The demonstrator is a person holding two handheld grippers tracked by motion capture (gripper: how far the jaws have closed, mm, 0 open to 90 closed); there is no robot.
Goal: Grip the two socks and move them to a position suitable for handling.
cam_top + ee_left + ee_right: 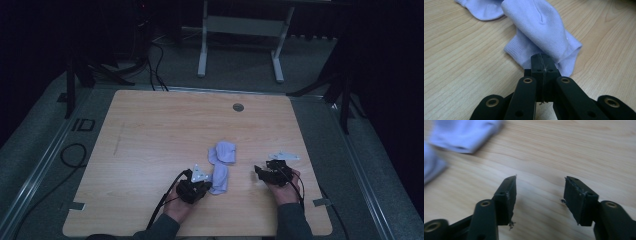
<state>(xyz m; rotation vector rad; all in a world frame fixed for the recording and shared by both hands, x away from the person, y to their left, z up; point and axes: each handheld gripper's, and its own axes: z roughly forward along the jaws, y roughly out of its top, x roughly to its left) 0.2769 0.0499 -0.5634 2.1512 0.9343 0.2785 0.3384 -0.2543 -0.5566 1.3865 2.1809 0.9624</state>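
Left gripper [541, 58] pinches lavender sock [544, 32] cuff, right gripper [540, 192] spread empty; next, right grabs the sock.

Sock [541, 30]: pale lilac knitted cloth, matt, fine ribbing seen at the cuff. Table [165, 125]: light wood-grain top, smooth, faintly sheened. Left gripper [541, 60] and right gripper [540, 192]: black matt plastic, brass-coloured rivets noted; pad [579, 195] faces scuffed, frayed at edges.

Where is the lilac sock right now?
High view: the lilac sock lies on the table's near centre-right, its cuff end pinched in the left claw.
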